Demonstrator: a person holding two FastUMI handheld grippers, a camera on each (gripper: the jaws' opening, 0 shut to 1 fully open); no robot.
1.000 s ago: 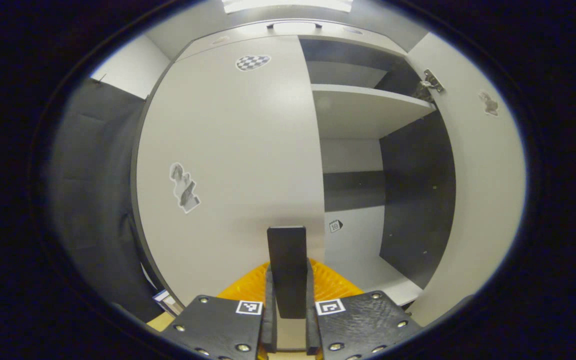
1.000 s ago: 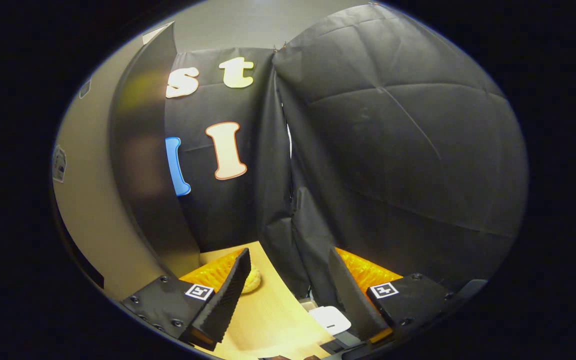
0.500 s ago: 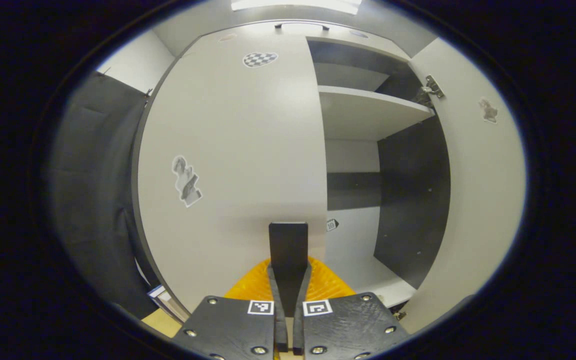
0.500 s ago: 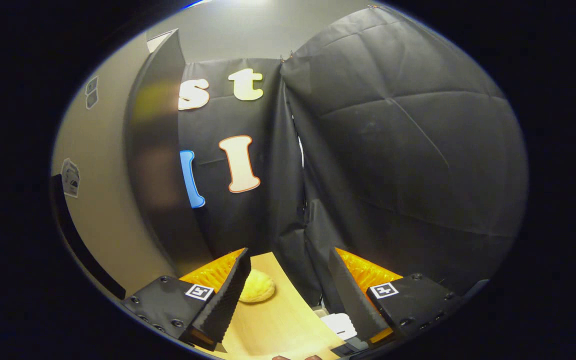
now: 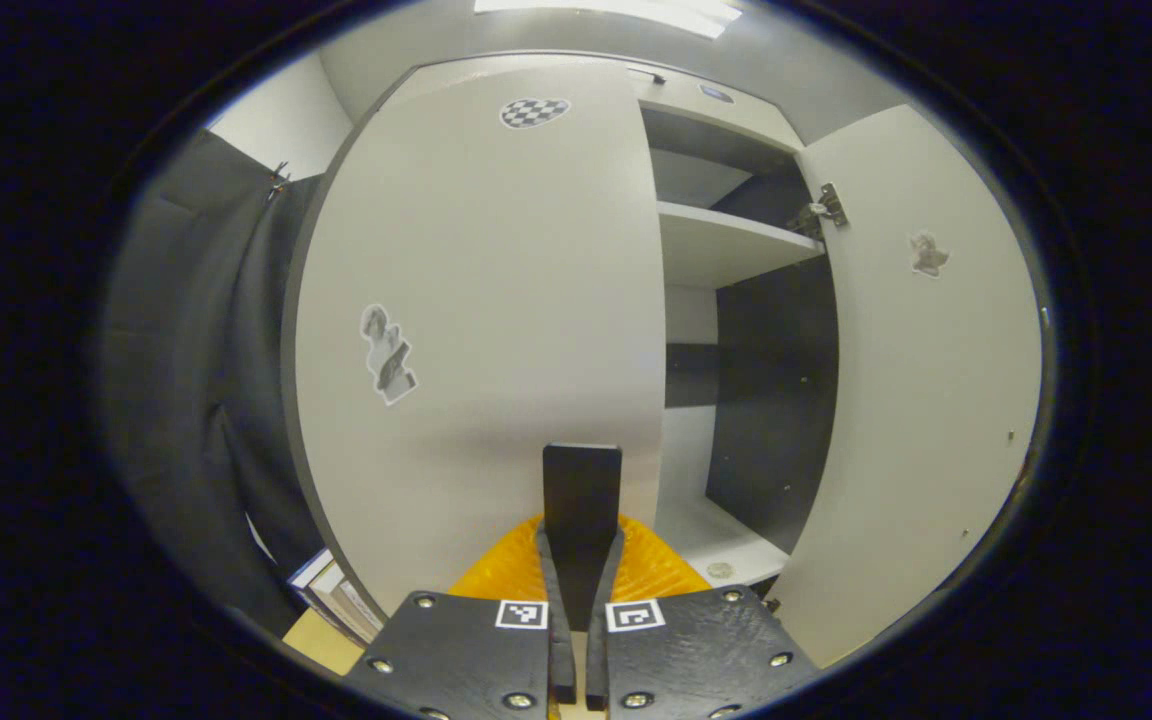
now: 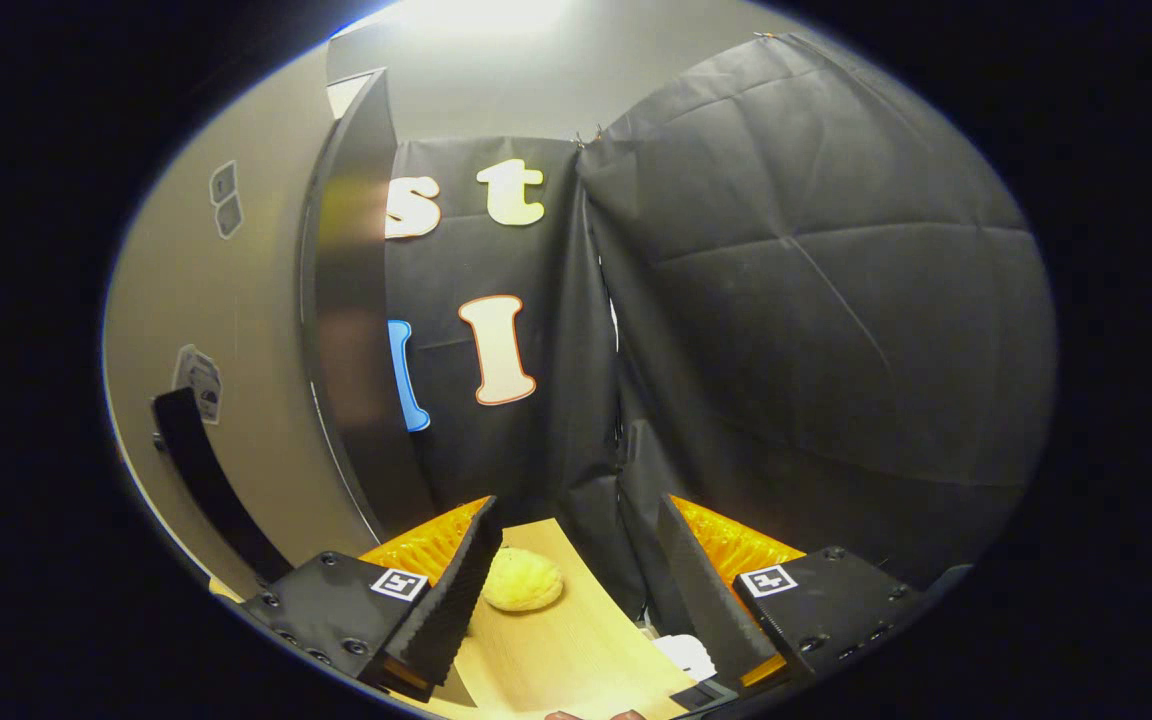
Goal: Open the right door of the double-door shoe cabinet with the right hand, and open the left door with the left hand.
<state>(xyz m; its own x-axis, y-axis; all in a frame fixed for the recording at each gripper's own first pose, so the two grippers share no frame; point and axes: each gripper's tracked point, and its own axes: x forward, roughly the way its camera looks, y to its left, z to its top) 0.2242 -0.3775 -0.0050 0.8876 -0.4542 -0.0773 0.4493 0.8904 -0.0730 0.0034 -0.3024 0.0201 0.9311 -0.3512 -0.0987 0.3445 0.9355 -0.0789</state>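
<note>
Shoe cabinet (image 5: 736, 250) stands in front of your left hand-held gripper (image 5: 581, 480), its right door (image 5: 921, 400) swung wide open and its left door (image 5: 481, 330) at least close to flush with the front. Your left hand-held gripper points straight at the lower right part of that left door, near its free edge, with its two fingers pressed together and nothing visibly between them; you cannot tell from this view whether the tips touch the panel.

Your right hand-held gripper (image 6: 571, 580) hangs low, aimed past the open door toward the booth's black cloth wall (image 6: 816, 330), fingers spread wide apart and empty.

Compared with a second ago, your left fingers have come together, and the left gripper view has shifted so the right door fills more of its right side. In the right gripper view the door's dark handle (image 6: 211, 480) has come into sight at the left, and the yellow bun-like lump (image 6: 523, 579) on the worktop (image 6: 566, 650) now shows clear of the finger.

Inside the cabinet you see a pale shelf (image 5: 726, 245), a dark side wall (image 5: 776, 390) and a hinge (image 5: 821, 208) at the top of the right door. Stickers sit on both doors. A stack of books or papers (image 5: 331, 600) lies low beside the left door.
</note>
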